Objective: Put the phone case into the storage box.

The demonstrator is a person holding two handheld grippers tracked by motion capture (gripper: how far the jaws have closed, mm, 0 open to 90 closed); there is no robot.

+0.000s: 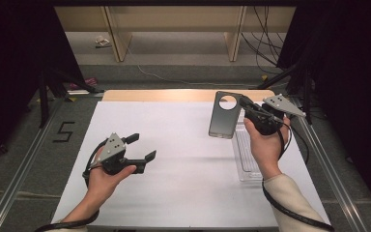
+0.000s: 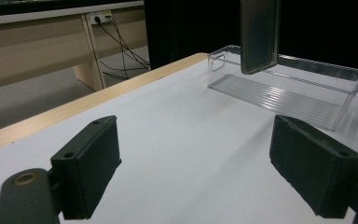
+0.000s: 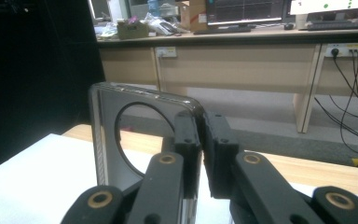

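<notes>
— What's that dark phone case (image 1: 224,116) doing up in the air?

— It's hanging upright, long axis vertical, camera hole at the top, above the worktop (image 1: 183,164) near the far right corner. The right gripper (image 1: 248,107) is pinching it: its jaws are sitting together on the case's right edge, up near the hole.

— And the clear tray (image 1: 245,157)?

— It's lying along the worktop's right edge, long side running near to far. The case's bottom end is hovering just left of the tray's far end, not touching it as far as I can tell.

— So the right hand is the one that matters?

— I'd say so. To set the case down, it'd need shifting right and tipping so its long axis lines up with the tray's.

— The left gripper (image 1: 144,147)?

— Jaws standing wide apart, holding nothing, over the left part of the worktop, well apart from the case.
</notes>
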